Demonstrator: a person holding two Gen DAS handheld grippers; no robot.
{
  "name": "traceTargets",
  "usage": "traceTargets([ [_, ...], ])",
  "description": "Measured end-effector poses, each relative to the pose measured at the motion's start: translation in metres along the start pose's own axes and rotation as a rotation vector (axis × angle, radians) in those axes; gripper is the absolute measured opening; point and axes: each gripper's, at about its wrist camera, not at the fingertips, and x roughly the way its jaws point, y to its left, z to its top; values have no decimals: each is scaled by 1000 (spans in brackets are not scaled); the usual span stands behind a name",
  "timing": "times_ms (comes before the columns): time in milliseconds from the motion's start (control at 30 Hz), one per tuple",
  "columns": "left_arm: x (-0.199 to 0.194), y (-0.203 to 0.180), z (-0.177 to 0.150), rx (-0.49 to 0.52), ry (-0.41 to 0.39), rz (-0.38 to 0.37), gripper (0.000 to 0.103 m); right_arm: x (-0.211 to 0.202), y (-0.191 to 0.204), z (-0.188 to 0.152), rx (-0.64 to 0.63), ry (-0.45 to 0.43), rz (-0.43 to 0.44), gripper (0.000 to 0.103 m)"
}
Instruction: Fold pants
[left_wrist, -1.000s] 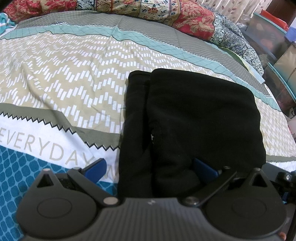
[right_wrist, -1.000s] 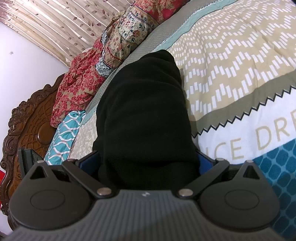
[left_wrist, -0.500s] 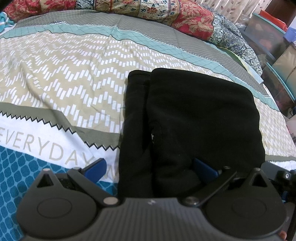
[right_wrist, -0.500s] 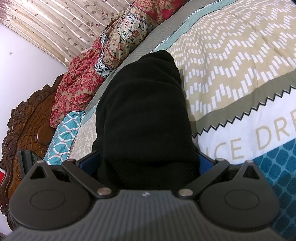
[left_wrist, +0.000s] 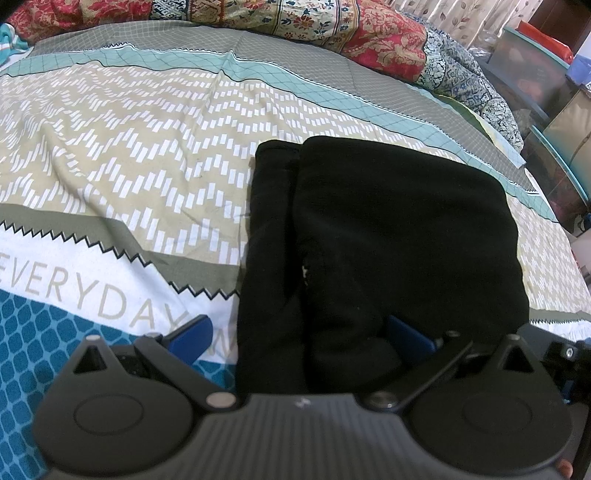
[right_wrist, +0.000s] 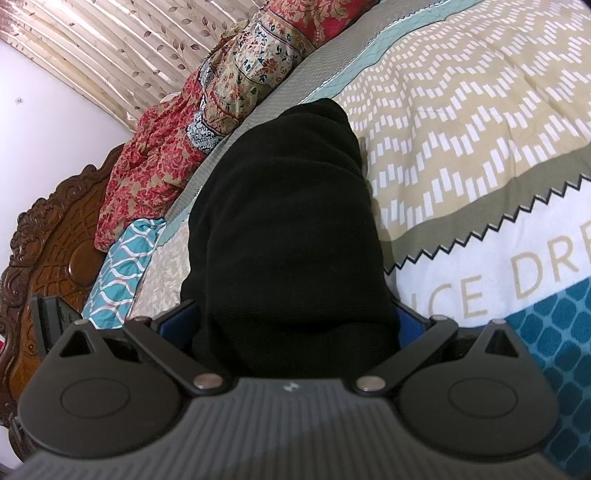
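Both wrist views close over pants (left_wrist: 388, 229)

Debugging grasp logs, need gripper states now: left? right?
Left gripper: jaws wide open, straddling the black pants, not clamped.
Right gripper: jaws spread around the pants' bunched end; grip cannot be told.

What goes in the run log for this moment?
stage: pants folded on bed | left gripper: open, straddling pants edge | right gripper: open, around pants end

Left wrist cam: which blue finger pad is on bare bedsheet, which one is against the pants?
The left gripper has its left-hand pad over the printed bedsheet, clear of fabric. Its right-hand pad is pressed into the black pants, partly buried in them.
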Motion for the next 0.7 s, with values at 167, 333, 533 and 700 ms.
traceTargets([
  [167, 0, 0, 0, 0, -1, 0, 103, 1, 2, 0, -15, 1, -14, 103],
  [333, 0, 0, 0, 0, -1, 0, 103, 3, 5, -1, -12, -1, -16, 103],
  [533, 0, 0, 0, 0, -2, 0, 103, 4, 5, 0, -7, -2, -21, 103],
  [700, 0, 0, -1, 0, -2, -1, 103, 7, 13, 0, -29, 7, -58, 103],
])
